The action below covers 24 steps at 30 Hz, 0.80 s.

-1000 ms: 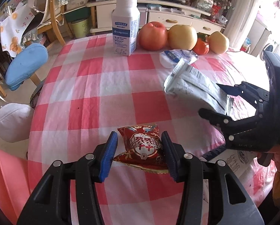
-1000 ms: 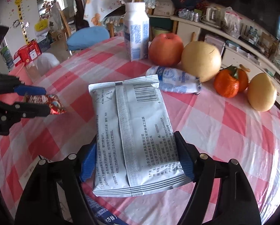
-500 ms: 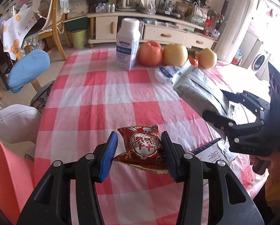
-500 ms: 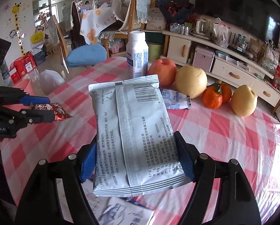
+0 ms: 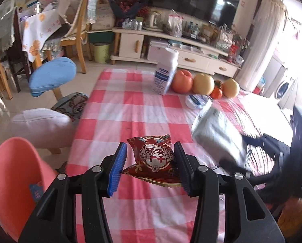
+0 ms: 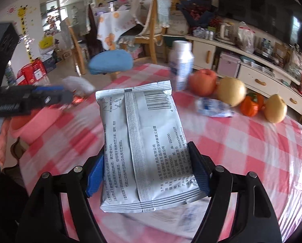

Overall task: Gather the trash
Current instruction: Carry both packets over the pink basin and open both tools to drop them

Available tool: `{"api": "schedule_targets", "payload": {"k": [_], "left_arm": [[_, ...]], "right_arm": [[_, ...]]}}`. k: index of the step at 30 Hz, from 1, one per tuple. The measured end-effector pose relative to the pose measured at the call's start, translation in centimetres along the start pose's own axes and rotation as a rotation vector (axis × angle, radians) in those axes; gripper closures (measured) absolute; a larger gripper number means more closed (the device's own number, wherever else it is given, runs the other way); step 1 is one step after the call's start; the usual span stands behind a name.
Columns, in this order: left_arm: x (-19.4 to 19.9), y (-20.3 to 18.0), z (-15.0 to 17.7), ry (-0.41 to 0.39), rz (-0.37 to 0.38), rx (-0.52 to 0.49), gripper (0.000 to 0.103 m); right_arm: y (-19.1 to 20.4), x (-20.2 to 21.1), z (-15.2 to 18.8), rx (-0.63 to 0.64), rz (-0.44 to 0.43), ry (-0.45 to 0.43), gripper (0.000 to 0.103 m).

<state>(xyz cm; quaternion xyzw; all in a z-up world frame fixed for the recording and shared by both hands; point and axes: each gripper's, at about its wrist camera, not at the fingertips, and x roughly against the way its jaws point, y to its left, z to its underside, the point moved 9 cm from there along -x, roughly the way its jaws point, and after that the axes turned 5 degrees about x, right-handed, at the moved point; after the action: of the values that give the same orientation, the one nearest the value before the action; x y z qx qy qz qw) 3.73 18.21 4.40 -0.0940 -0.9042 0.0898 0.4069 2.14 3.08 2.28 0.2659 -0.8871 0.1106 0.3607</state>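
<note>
Red crinkled foil snack packet (image 5: 154, 159) sits clamped between the left tongs (image 5: 151, 167), held above the pink-checked surface (image 5: 130, 105); right wrist view: silver-grey printed plastic pouch (image 6: 142, 147) stands pinched between the right tongs (image 6: 147, 176), lifted off the cloth

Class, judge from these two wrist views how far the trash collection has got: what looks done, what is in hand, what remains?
Done: a wrapper already lies inside the pink bin. In hand: the left hand-held gripper grips a red snack packet; the right hand-held gripper grips a grey pouch, both lifted off the table. Left: binning both, then the blue-and-white wrapper by the fruit.
</note>
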Motion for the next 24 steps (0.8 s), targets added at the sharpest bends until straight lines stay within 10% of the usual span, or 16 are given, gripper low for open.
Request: {"api": "schedule_targets", "payload": {"k": [24], "left_arm": [[10.8,23.7,0.7,-0.289,-0.279,0.537,0.054]], "right_arm": [[25.4,-4.7,-9.0,0.415,-0.138,-0.011,0.027]]}}
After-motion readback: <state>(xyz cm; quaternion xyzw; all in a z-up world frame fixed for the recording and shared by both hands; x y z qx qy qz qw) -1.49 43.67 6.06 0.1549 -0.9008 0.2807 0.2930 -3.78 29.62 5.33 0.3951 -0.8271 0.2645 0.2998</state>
